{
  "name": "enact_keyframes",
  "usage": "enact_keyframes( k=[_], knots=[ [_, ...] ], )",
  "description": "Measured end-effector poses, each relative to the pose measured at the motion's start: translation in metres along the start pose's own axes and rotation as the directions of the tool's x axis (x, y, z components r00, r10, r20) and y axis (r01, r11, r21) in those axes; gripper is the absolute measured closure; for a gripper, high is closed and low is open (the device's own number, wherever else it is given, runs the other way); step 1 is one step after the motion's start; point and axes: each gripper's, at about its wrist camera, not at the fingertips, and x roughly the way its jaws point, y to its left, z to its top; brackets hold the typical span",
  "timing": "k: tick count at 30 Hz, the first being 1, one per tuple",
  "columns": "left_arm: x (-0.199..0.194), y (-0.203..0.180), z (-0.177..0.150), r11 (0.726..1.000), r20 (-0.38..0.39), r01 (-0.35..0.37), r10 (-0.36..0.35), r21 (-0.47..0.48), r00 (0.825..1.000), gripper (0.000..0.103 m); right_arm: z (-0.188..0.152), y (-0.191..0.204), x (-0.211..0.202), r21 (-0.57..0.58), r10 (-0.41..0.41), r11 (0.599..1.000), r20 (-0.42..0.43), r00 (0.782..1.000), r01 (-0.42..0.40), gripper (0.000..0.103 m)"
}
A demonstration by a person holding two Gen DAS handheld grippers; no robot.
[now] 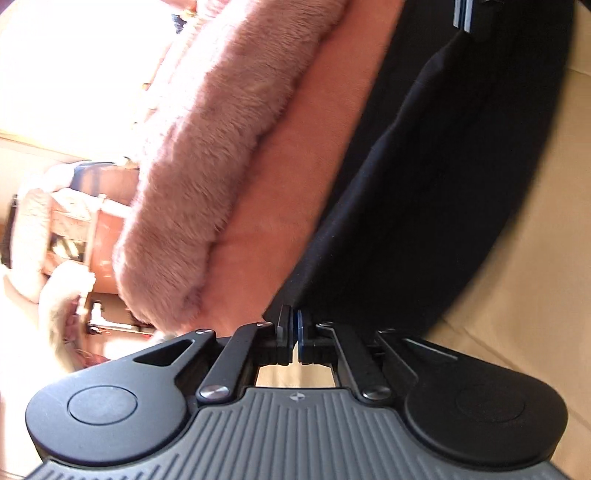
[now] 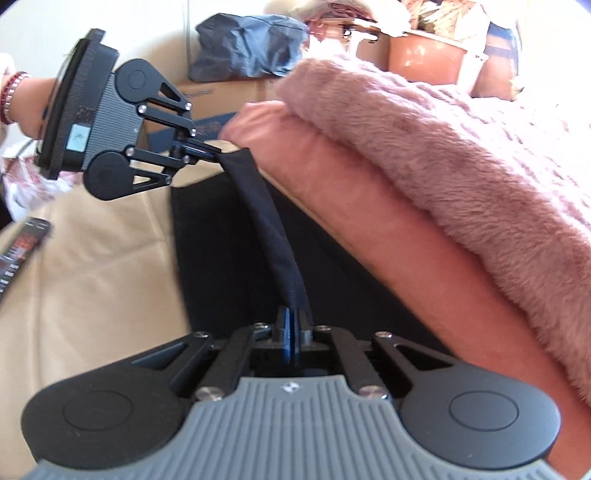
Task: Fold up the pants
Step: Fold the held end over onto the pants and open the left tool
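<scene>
- Pants (image 2: 229, 236): dark navy, nearly black cloth. We find them spread on the tan sheet (image 2: 103, 266) of a bed, with one edge lifted off the sheet as a taut band that runs between our two tongs.
- Left tongs (image 2: 218, 150): seen in the right wrist view at the far end of that band, pressed together on the pants' edge, raised above the sheet. In their own view (image 1: 293, 326) the two pads meet on a dark corner of the pants, with almost no gap between them.
- Right tongs (image 2: 293, 321): pressed together, pinching the near end of the same band, which rises straight from the pads. From the left wrist view we see them (image 1: 463, 14) only as blue-edged tips at the far end of the pants.
- Hand (image 2: 31, 107): bare forearm and wrist behind the left tongs, with a red beaded bracelet (image 2: 11, 98) around the wrist.
- Pink blanket (image 2: 461, 147): thick, furry, lying just beside the pants on a smooth salmon cushion (image 2: 369, 229), which touches the pants' far edge.
- Dark flat packet (image 2: 22, 247): on the sheet, well apart from the pants, on the side away from the blanket; its print is too blurred for us to read.
- Cardboard box (image 2: 221, 96): beyond the pants, behind the left tongs, with a crumpled blue-grey bag (image 2: 247, 44) on top.
</scene>
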Motion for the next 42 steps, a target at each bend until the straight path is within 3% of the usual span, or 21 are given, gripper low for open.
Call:
enact_keyframes(
  k=[11, 20, 25, 26, 29, 31, 33, 35, 37, 41, 42],
  knots=[
    [-0.02, -0.035, -0.026, 0.987, -0.033, 0.067, -0.063, 0.149, 0.997, 0.102, -0.008, 0.027, 0.011, -0.038, 0.07, 0.997, -0.072, 0.995, -0.073, 0.103],
    [-0.002, -0.051, -0.033, 0.982, -0.075, 0.106, -0.095, 0.157, 0.993, 0.103, -0.013, 0.03, 0.027, -0.017, 0.138, 0.99, -0.141, 0.98, -0.141, 0.103],
    [0.005, -0.043, -0.034, 0.99, -0.135, 0.129, -0.12, 0.063, 0.984, 0.1, -0.018, 0.025, 0.019, 0.082, 0.196, 0.979, -0.14, 0.97, -0.186, 0.101],
    [0.006, -0.038, -0.034, 0.991, -0.155, 0.129, -0.121, 0.043, 0.98, 0.094, -0.019, 0.026, 0.015, 0.093, 0.194, 0.979, -0.145, 0.97, -0.182, 0.1],
    [0.003, -0.019, -0.039, 0.98, -0.187, 0.135, -0.162, -0.149, 0.969, 0.087, -0.024, 0.025, -0.007, 0.112, 0.18, 0.98, -0.114, 0.977, -0.167, 0.1],
    [-0.001, 0.002, -0.046, 0.918, -0.18, 0.135, -0.214, -0.372, 0.96, 0.084, -0.027, 0.021, -0.024, 0.145, 0.139, 0.981, -0.084, 0.987, -0.126, 0.099],
    [-0.008, 0.02, -0.055, 0.819, -0.153, 0.116, -0.242, -0.562, 0.958, 0.081, -0.032, 0.014, -0.04, 0.176, 0.071, 0.983, -0.066, 0.995, -0.058, 0.099],
    [-0.014, 0.035, -0.065, 0.683, -0.108, 0.114, -0.274, -0.722, 0.956, 0.069, -0.041, 0.006, -0.052, 0.212, 0.0, 0.977, -0.068, 0.998, 0.015, 0.098],
    [-0.019, 0.049, -0.076, 0.532, -0.052, 0.126, -0.307, -0.837, 0.95, 0.064, -0.052, -0.005, -0.062, 0.268, -0.057, 0.96, -0.081, 0.995, 0.077, 0.098],
    [-0.028, 0.066, -0.098, 0.24, 0.056, 0.138, -0.322, -0.961, 0.945, 0.051, -0.077, -0.02, -0.082, 0.352, -0.167, 0.916, -0.101, 0.981, 0.192, 0.098],
    [-0.029, 0.068, -0.105, 0.146, 0.089, 0.141, -0.312, -0.979, 0.946, 0.049, -0.083, -0.023, -0.086, 0.374, -0.19, 0.902, -0.107, 0.976, 0.217, 0.098]
  ],
)
